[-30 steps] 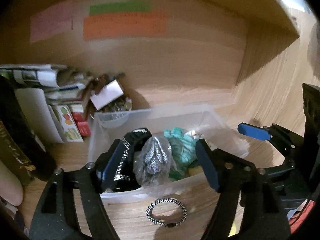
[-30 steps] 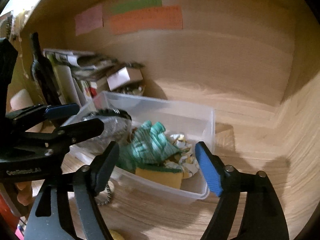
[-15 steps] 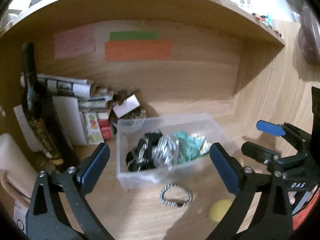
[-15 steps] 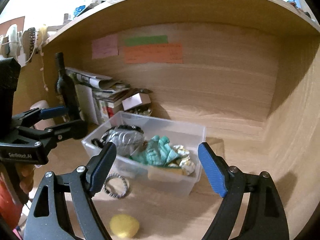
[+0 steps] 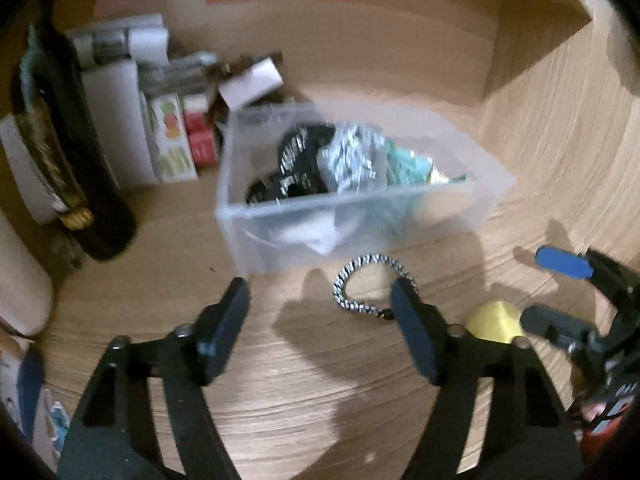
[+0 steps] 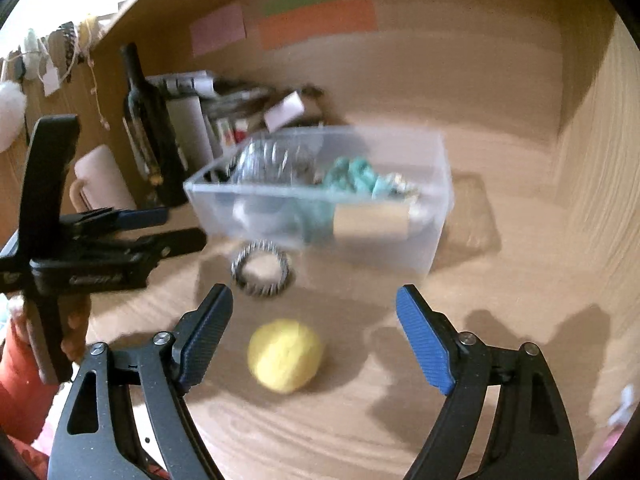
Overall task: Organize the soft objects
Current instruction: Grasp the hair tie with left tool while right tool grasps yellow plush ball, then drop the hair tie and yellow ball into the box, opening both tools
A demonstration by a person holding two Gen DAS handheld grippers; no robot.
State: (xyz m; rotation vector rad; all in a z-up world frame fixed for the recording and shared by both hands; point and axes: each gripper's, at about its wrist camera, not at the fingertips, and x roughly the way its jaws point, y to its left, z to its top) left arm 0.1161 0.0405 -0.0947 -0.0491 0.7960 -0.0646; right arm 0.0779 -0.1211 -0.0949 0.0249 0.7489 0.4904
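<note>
Wood-grain walls enclose our counter (image 6: 360, 420), coloured paper notes (image 6: 316, 20) stuck on the back wall. Our left gripper (image 5: 320, 312) has just been narrowing, fingers released with nothing between them, near the beaded ring (image 5: 370, 288). Our right gripper (image 6: 314, 316) gapes, empty, above the yellow ball (image 6: 285, 355). Behind them, the clear bin (image 6: 434, 216) holds teal cloth (image 6: 352, 172), a sponge and crinkled silver plastic (image 5: 354, 160).

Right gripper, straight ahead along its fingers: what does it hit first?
Likely the yellow ball on the wooden surface, sitting between the open fingers of the right gripper. Beyond it lies the braided ring, then the clear bin. Depth is uncertain.
</note>
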